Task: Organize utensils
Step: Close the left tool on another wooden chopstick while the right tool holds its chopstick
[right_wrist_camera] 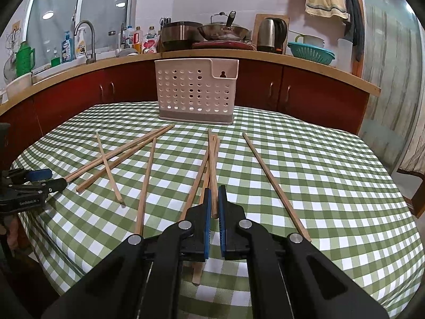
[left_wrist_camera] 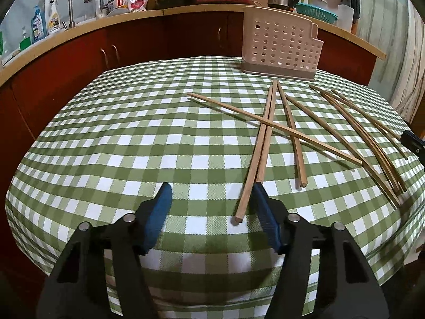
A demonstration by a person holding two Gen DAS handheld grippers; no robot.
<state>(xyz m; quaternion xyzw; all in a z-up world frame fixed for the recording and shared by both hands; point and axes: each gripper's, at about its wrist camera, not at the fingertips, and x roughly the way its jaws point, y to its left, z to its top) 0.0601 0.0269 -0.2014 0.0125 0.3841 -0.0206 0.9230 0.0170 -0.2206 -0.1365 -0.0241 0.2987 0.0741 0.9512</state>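
Left tongs [left_wrist_camera: 209,199]: jaws stand partly apart, low over the desk [left_wrist_camera: 106,159] with its green-and-white check cloth. One wooden chopstick [left_wrist_camera: 248,188] lies with its near end between the blue pads [left_wrist_camera: 159,212], close against the right-hand pad. The other pad stands clear of it, so nothing is gripped.

Right tongs [right_wrist_camera: 214,200]: jaws drawn in almost fully, blue pads [right_wrist_camera: 208,212] either side of a single chopstick [right_wrist_camera: 212,175] that runs forward from them. It is clamped. Further sticks [right_wrist_camera: 198,183] lie under and beside it, fanned slightly; whether the clamped one rests on them cannot be told.

Loose chopsticks, middle ground: in the left wrist view, a crossed group [left_wrist_camera: 276,130] lies ahead and to the right, one long stick set diagonally over two others. A second bundle [left_wrist_camera: 366,138] curves along the desk's right side. In the right wrist view, one stick [right_wrist_camera: 275,186] lies alone to the right and one [right_wrist_camera: 146,178] alone to the left.

Far edge of desk: the perforated pale utensil holder [right_wrist_camera: 195,90] stands upright on a grey base, well apart from both tongs. No stick shows above its rim.

Beyond: a wooden-edged kitchen counter [right_wrist_camera: 292,59] over red cabinets, bearing a kettle [right_wrist_camera: 272,34], a wok [right_wrist_camera: 223,30], a teal colander [right_wrist_camera: 310,51], bottles and a tap [right_wrist_camera: 87,40].
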